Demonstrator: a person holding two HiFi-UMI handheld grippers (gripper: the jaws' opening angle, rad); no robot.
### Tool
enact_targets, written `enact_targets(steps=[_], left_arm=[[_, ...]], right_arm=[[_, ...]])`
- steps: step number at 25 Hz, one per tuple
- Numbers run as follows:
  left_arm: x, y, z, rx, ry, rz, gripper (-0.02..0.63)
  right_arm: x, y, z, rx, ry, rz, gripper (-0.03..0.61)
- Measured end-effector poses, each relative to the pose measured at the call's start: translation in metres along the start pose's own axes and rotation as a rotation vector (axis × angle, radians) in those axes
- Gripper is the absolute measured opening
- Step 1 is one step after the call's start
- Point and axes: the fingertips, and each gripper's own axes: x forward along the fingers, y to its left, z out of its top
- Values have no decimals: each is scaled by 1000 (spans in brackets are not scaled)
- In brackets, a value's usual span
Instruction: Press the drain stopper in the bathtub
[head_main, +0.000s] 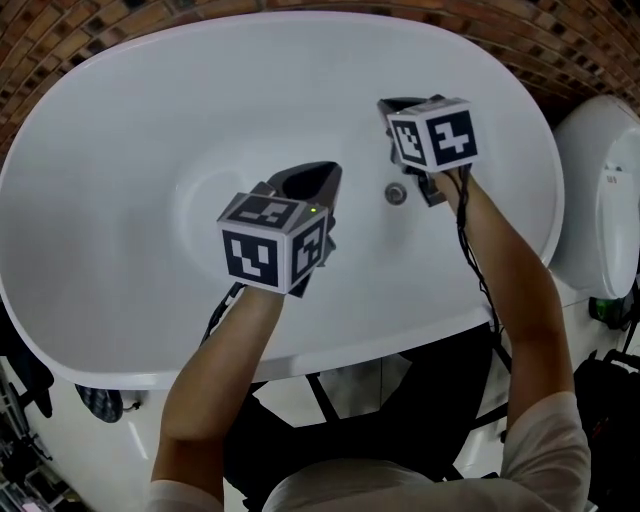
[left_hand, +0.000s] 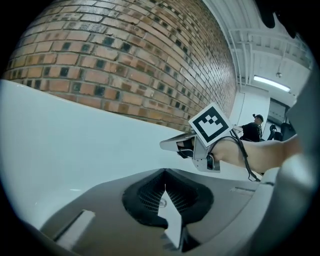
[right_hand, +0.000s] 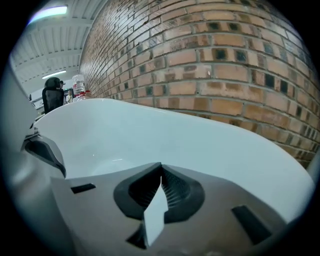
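Note:
A white oval bathtub (head_main: 120, 150) fills the head view. Its round metal drain stopper (head_main: 396, 193) sits on the tub floor right of centre. My right gripper (head_main: 397, 105) hangs over the tub just beyond the stopper, its marker cube above the stopper's right side; its jaws meet at the tip, empty (right_hand: 161, 165). My left gripper (head_main: 322, 172) hovers left of the stopper, jaws also closed on nothing (left_hand: 164, 172). The left gripper view shows the right gripper (left_hand: 167, 145) against the tub wall. Neither gripper view shows the stopper.
A brick wall (left_hand: 125, 60) stands behind the tub. A white rounded fixture (head_main: 605, 200) stands to the tub's right. A dark frame (head_main: 330, 400) lies under the tub's near rim. A person (left_hand: 252, 127) stands far off, and bottles (right_hand: 78, 85) stand beyond the tub's far end.

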Motion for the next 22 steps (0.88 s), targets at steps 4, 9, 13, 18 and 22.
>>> enact_targets(steps=[4,9,13,18,22], left_arm=[[10,3,-10,-10,28,3,6],[20,9,-26,-39,56,12,6],[29,13,-38,-51,81,19,6],[43,20,-54,-54,134,27,6],[53,26,-70,-70,184,30,6]], right_arm=[[17,-4,-16,0,44,2,9],[34,-10,-35,11,84,6,9],[48,-15,-53,10,125,4,9],[67,-17,-84,-7,199,8,9],[80,-18,-105,-37,253,10,9]])
